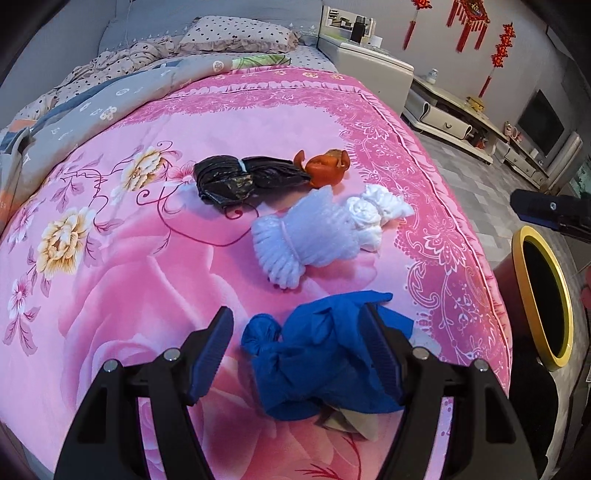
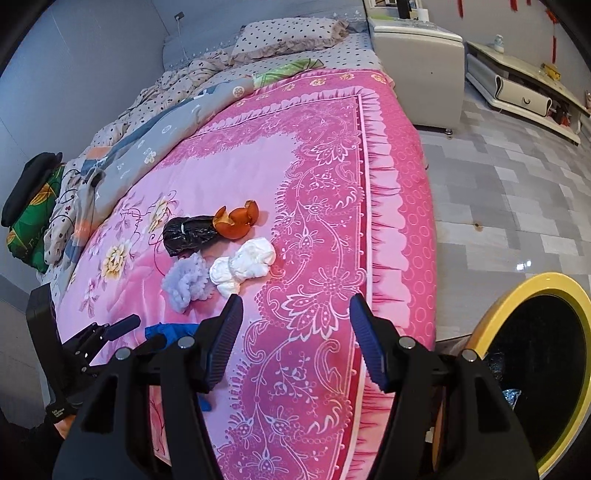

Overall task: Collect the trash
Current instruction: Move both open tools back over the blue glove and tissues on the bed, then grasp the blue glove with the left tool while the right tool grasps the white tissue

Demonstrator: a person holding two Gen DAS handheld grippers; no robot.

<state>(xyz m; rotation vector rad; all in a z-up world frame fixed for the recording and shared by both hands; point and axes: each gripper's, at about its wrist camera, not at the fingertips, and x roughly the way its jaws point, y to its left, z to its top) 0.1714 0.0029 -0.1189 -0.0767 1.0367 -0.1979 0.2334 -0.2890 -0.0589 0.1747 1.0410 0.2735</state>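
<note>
Trash lies on a pink floral bedspread (image 1: pixel 110 229). A crumpled blue bag (image 1: pixel 317 354) sits between the fingers of my open left gripper (image 1: pixel 301 325), which straddles it; whether the pads touch it I cannot tell. Beyond it lie a white foam wrap (image 1: pixel 295 243), a knotted white bag (image 1: pixel 373 214), a black bag (image 1: pixel 236 179) and orange peel (image 1: pixel 327 168). My right gripper (image 2: pixel 295 314) is open and empty above the bedspread's edge, with the same trash (image 2: pixel 240 266) ahead to its left. A bin with a yellow rim (image 2: pixel 491 314) stands by the bed on the right.
Rumpled quilts and a dotted pillow (image 1: pixel 236 33) lie at the head of the bed. A white nightstand (image 2: pixel 417 48) and a low TV cabinet (image 1: pixel 461 118) stand past the bed. Grey tiled floor (image 2: pixel 498 192) lies to the right.
</note>
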